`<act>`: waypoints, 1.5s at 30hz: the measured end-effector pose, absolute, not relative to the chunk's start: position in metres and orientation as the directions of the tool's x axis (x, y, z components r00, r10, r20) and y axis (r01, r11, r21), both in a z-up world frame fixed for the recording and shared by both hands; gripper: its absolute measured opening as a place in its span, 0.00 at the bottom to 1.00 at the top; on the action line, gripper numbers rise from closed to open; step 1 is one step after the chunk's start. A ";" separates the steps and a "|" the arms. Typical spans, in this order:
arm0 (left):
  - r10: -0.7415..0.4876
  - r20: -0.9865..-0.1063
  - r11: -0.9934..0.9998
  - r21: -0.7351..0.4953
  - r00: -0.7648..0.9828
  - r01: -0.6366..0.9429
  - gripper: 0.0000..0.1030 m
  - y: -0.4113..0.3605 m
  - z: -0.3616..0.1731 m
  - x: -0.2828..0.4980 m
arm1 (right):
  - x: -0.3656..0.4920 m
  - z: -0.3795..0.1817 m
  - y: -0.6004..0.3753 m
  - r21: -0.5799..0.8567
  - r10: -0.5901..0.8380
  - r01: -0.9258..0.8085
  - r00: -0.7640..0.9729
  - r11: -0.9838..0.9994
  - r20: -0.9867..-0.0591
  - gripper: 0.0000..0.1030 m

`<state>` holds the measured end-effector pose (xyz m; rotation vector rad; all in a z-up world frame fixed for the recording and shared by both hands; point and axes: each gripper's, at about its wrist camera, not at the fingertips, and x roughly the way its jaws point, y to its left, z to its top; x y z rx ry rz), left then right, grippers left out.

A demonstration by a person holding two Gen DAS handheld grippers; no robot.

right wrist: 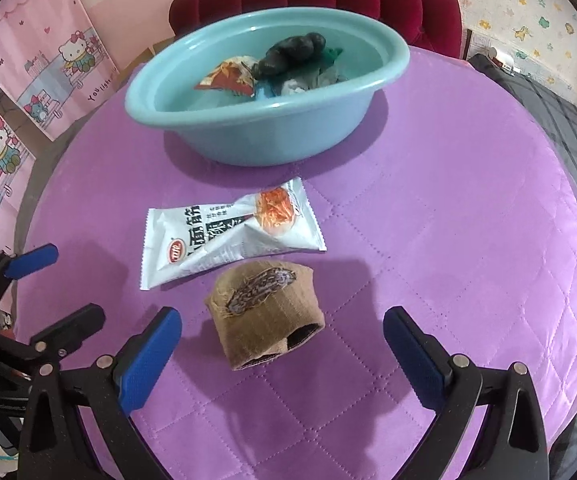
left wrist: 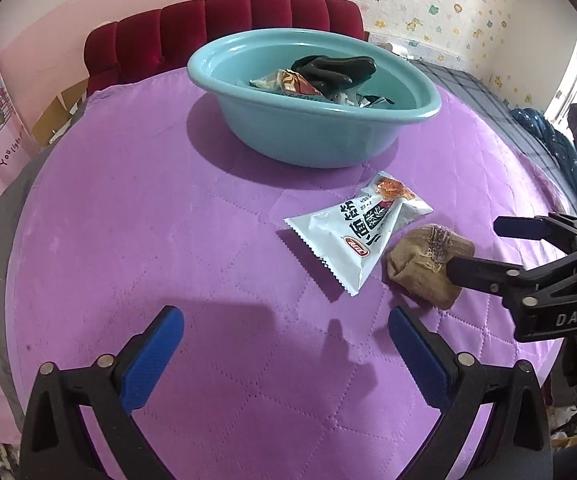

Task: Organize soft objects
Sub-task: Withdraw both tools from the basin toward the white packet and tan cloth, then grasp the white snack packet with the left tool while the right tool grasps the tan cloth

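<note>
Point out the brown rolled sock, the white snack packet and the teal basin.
brown rolled sock (right wrist: 266, 316): right wrist view, middle of the roll.
white snack packet (right wrist: 228, 232): right wrist view, printed centre.
teal basin (left wrist: 308, 136): left wrist view, outer wall.

We look down and forward from both wrists, close above the purple quilted cover; both views share the teal basin, snack packet and brown rolled socks.

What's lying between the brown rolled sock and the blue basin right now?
The white snack packet lies between the brown sock and the blue basin, flat on the purple cloth; the right wrist view shows it best.
</note>
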<state>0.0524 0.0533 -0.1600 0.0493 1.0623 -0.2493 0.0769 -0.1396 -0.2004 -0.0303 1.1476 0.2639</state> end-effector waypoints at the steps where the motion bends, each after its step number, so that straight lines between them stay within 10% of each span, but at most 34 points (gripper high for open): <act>1: -0.178 -0.870 0.971 -0.078 0.461 0.228 1.00 0.053 -0.160 0.052 | 0.079 -0.203 -0.139 0.114 0.193 -0.222 0.375 0.968 -0.907 1.00; 8: -0.178 -0.875 0.969 -0.075 0.450 0.237 1.00 0.050 -0.166 0.054 | 0.086 -0.217 -0.134 0.139 0.215 -0.235 0.341 0.962 -0.915 0.93; 11: -0.174 -0.879 0.968 -0.070 0.445 0.241 1.00 0.048 -0.167 0.056 | 0.088 -0.221 -0.131 0.168 0.244 -0.245 0.322 0.955 -0.915 0.60; 12: -0.176 -0.878 0.968 -0.071 0.444 0.242 1.00 0.047 -0.167 0.057 | 0.088 -0.222 -0.131 0.184 0.259 -0.247 0.317 0.951 -0.912 0.27; 13: -0.179 -0.878 0.967 -0.074 0.444 0.243 1.00 0.046 -0.167 0.058 | 0.088 -0.222 -0.131 0.209 0.282 -0.246 0.312 0.946 -0.907 0.16; 45: -0.192 -0.900 0.898 0.001 0.392 0.441 1.00 -0.025 -0.195 0.128 | 0.074 -0.197 -0.189 0.170 0.210 -0.140 0.360 0.975 -0.909 0.15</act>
